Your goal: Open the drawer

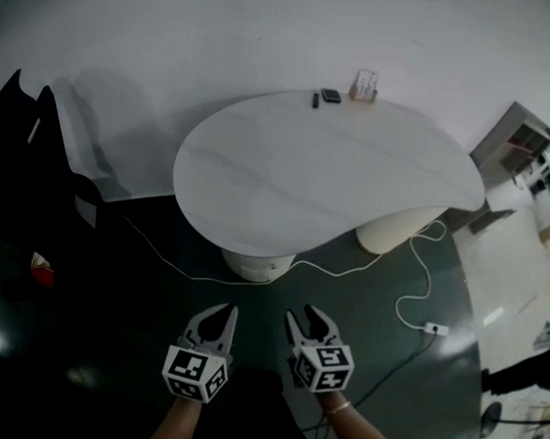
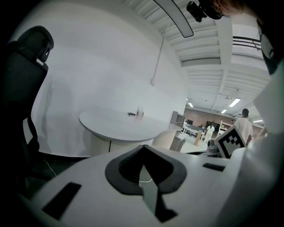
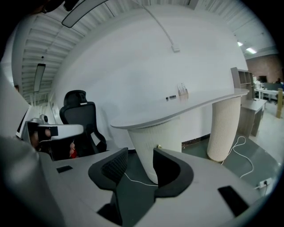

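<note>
No drawer shows plainly in any view. A white kidney-shaped table (image 1: 325, 170) stands ahead on two ribbed white pedestals. The nearer pedestal (image 3: 153, 142) carries a small brass-coloured knob (image 3: 157, 146). Both grippers hang low over the dark floor, short of the table and pointing at it. My left gripper (image 1: 226, 310) has its jaws together at the tips (image 2: 142, 147), with nothing between them. My right gripper (image 1: 302, 311) is open (image 3: 140, 153), its gap empty, and the nearer pedestal shows through it.
A black office chair (image 1: 35, 160) stands at the left by the white wall. A white cable (image 1: 347, 266) runs across the floor to a power strip (image 1: 434, 327). Small items (image 1: 331, 96) and a holder (image 1: 363, 85) sit at the table's far edge. A shelf unit (image 1: 515, 142) stands at the right.
</note>
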A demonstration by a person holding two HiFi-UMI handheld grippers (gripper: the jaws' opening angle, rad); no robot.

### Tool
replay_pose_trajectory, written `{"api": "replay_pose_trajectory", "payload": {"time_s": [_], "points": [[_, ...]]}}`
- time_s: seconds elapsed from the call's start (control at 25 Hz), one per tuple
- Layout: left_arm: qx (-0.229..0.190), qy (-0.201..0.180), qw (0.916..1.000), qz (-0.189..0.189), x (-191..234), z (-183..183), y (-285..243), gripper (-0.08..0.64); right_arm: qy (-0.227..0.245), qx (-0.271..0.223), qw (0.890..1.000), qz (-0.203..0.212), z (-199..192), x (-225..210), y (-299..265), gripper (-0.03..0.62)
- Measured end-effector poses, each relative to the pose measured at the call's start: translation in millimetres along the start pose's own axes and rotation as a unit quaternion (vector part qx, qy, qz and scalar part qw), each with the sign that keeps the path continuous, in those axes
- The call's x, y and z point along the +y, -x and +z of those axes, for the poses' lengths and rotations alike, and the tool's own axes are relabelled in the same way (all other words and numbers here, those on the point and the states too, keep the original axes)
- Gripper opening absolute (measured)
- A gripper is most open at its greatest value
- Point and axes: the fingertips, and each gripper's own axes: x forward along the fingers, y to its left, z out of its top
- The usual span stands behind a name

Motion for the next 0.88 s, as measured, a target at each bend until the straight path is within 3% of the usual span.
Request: {"api": "replay_pose_trajectory", "payload": {"time_s": [0.52,0.88], "points": [[0.012,0.021,0.9996,0.017,24,-37,-72,0.003,0.056,0.044,0.997,0.005,-16,-40,-126,0.179],[0.009,0.013,0.9998,0.012,29,-70,-109,0.003,0.081,0.039,0.996,-0.006,-42,-69,-177,0.179]]}}
